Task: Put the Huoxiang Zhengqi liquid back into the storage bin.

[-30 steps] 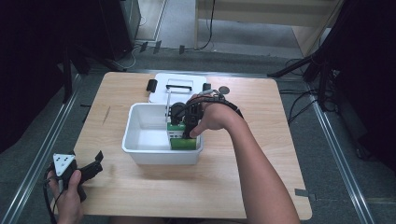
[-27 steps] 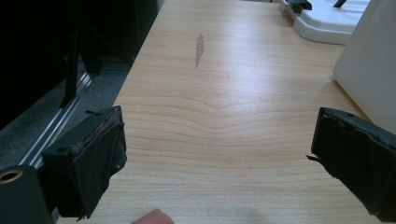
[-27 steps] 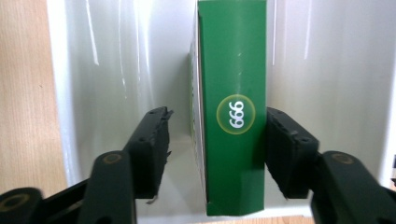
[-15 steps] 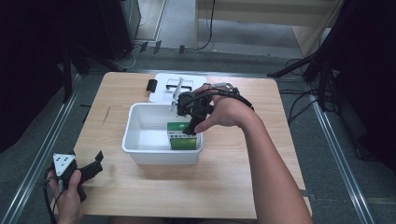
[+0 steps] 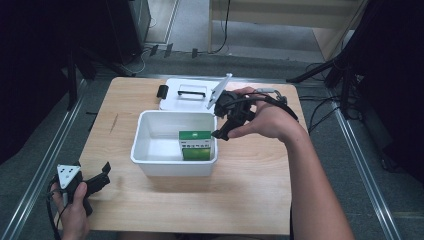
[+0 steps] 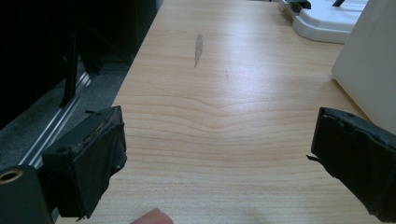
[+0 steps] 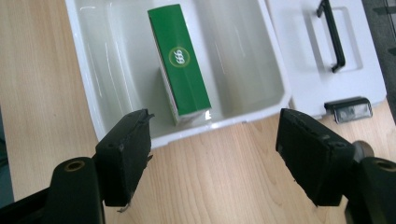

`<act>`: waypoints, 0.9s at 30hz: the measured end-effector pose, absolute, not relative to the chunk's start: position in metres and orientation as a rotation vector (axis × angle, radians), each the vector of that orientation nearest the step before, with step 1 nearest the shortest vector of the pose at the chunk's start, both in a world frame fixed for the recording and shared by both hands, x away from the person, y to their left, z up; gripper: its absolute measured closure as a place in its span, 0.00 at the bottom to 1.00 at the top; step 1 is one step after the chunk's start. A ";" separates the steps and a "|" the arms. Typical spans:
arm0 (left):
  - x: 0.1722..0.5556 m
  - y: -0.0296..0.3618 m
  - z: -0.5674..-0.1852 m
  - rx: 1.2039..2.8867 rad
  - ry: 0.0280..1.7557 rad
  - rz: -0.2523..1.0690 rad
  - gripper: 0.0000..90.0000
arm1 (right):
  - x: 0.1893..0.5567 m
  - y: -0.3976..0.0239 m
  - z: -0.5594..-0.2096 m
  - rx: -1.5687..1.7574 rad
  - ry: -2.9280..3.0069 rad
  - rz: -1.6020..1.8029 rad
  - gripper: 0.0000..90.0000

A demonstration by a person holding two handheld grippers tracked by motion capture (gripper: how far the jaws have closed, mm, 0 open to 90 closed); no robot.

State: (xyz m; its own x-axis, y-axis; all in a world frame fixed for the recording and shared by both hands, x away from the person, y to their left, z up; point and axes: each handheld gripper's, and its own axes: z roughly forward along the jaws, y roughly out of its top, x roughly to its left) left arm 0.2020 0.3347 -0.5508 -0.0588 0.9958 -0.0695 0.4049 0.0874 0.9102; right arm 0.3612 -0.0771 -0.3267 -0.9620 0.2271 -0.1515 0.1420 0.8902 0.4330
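Packing looks partly done: the green box (image 5: 196,144) already stands inside the white bin (image 5: 150,159), against the bin's right wall and toward its near side, and nothing presses on it. The right gripper (image 5: 226,122) hangs just above the bin's right rim; its jaws have just been opening and now stand well apart with only the bin's edge and bare table between them, so the box has been let go. The right gripper view, looking down, has the box lying clear of both jaws. The left gripper (image 5: 95,181) rests low near the table's front left corner, well apart from the bin, jaws wide and empty. Behind the bin lies the white lid (image 5: 186,93) with its black handle, flat on the table (image 5: 260,190). What is probably left is closing the bin with that lid, which neither gripper has yet reached for.
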 end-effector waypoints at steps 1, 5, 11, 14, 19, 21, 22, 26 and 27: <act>0.202 0.335 -0.551 1.425 1.582 0.952 0.04 | 0.361 -0.077 -0.327 0.282 2.860 0.633 0.30; 0.202 0.335 -0.551 1.427 1.581 0.950 0.04 | 0.360 -0.096 -0.328 0.335 2.844 0.657 0.29; 0.202 0.335 -0.551 1.425 1.582 0.952 0.04 | 0.359 -0.123 -0.337 0.413 2.824 0.662 0.28; 0.202 0.334 -0.551 1.425 1.582 0.952 0.04 | 0.359 -0.140 -0.346 0.475 2.809 0.680 0.28; 0.202 0.335 -0.551 1.425 1.582 0.952 0.04 | 0.359 -0.161 -0.359 0.556 2.778 0.706 0.28; 0.202 0.335 -0.551 1.425 1.582 0.951 0.04 | 0.359 -0.170 -0.365 0.594 2.757 0.724 0.28; 0.202 0.335 -0.551 1.425 1.582 0.952 0.04 | 0.359 -0.175 -0.368 0.616 2.747 0.734 0.28; 0.202 0.335 -0.551 1.425 1.582 0.952 0.04 | 0.357 -0.192 -0.382 0.667 2.708 0.761 0.28; 0.202 0.335 -0.551 1.425 1.582 0.952 0.04 | 0.357 -0.192 -0.382 0.667 2.708 0.761 0.28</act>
